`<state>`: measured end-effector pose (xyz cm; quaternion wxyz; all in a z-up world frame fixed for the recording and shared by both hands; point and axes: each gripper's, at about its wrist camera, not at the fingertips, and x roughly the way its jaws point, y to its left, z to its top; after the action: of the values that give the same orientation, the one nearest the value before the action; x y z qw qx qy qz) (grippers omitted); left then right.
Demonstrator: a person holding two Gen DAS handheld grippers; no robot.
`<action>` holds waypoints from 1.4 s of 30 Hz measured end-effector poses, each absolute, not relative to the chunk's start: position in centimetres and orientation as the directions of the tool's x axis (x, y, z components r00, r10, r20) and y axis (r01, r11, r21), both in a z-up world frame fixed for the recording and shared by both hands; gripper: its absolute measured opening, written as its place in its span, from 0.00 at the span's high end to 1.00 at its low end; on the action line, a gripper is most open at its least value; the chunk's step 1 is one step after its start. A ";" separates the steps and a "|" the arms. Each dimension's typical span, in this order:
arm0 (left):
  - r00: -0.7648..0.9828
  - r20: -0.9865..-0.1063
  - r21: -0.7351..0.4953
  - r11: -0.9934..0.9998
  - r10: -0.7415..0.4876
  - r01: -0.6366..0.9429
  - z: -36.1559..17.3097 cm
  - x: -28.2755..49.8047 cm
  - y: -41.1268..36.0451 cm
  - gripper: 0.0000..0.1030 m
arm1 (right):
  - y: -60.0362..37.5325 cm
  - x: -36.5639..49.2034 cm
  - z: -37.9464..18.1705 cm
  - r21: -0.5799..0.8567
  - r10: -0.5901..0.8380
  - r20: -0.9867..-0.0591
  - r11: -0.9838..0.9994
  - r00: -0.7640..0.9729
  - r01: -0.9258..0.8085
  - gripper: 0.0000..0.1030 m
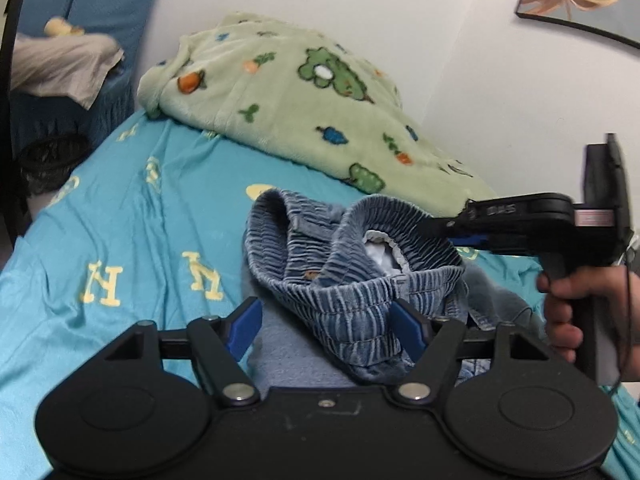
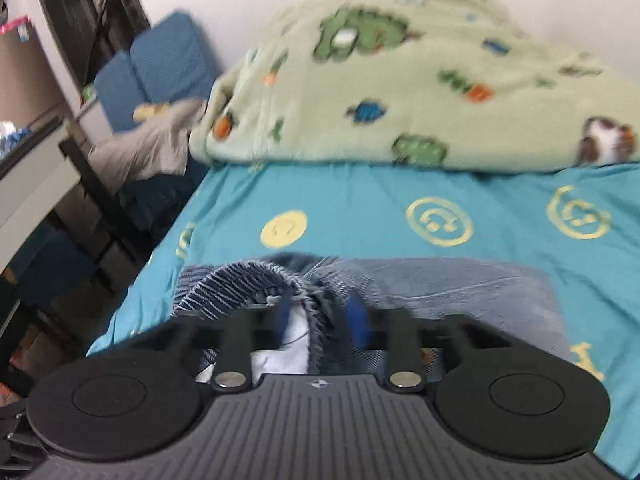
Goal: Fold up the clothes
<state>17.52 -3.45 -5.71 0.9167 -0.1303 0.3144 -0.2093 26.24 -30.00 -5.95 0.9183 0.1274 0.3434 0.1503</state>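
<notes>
A pair of blue denim pants [image 1: 344, 272] with a ribbed elastic waistband lies bunched on the turquoise bed sheet [image 1: 120, 208]. My left gripper [image 1: 326, 328] is open, its blue pads either side of the waistband's near edge. My right gripper [image 1: 440, 228] reaches in from the right and is shut on the far rim of the waistband, lifting it. In the blurred right wrist view the right gripper [image 2: 320, 316] pinches the waistband edge of the pants [image 2: 440, 288], with white lining showing between the fingers.
A pale green fleece blanket [image 1: 296, 92] with cartoon prints is heaped at the back of the bed against the white wall. A blue chair [image 1: 96, 20] with grey cloth stands beyond the left edge. A dark desk [image 2: 48, 152] stands left of the bed.
</notes>
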 end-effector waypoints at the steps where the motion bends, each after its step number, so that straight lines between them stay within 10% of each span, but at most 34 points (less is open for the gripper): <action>1: 0.711 -0.525 -0.381 0.876 -0.467 0.294 -5.9 17.7 -3.3 0.34 | -29.2 26.4 -6.1 0.312 0.365 -0.590 0.926 0.720 -0.214 0.92; 12: 0.644 -0.562 -0.529 0.824 -0.519 0.202 -7.3 18.6 -1.8 0.32 | -24.1 28.0 -7.5 0.214 0.400 -0.564 0.916 0.723 -0.340 0.85; 15: 0.623 -0.575 -0.546 0.816 -0.530 0.190 -7.5 18.6 -1.9 0.30 | -26.6 26.3 -5.9 0.302 0.421 -0.520 0.905 0.744 -0.300 0.53; 22: 0.586 -0.622 -0.539 0.827 -0.520 0.161 -8.2 18.5 -2.2 0.25 | -35.2 19.2 -3.6 0.430 0.327 -0.448 0.895 0.832 -0.120 0.33; 31: 0.558 -0.637 -0.560 0.817 -0.533 0.141 -9.2 18.5 -2.4 0.24 | -42.6 15.7 -7.7 0.475 0.214 -0.618 0.868 0.756 0.143 0.27; 42: 0.523 -0.643 -0.598 0.793 -0.559 0.112 -10.3 19.1 -2.4 0.22 | -42.8 16.5 -11.5 0.629 0.354 -0.584 0.766 0.730 0.132 0.20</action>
<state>19.10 -2.42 -10.28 0.8357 -0.2511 0.4453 -0.2009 16.51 -42.77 -11.50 0.8673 0.3360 0.3616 0.0641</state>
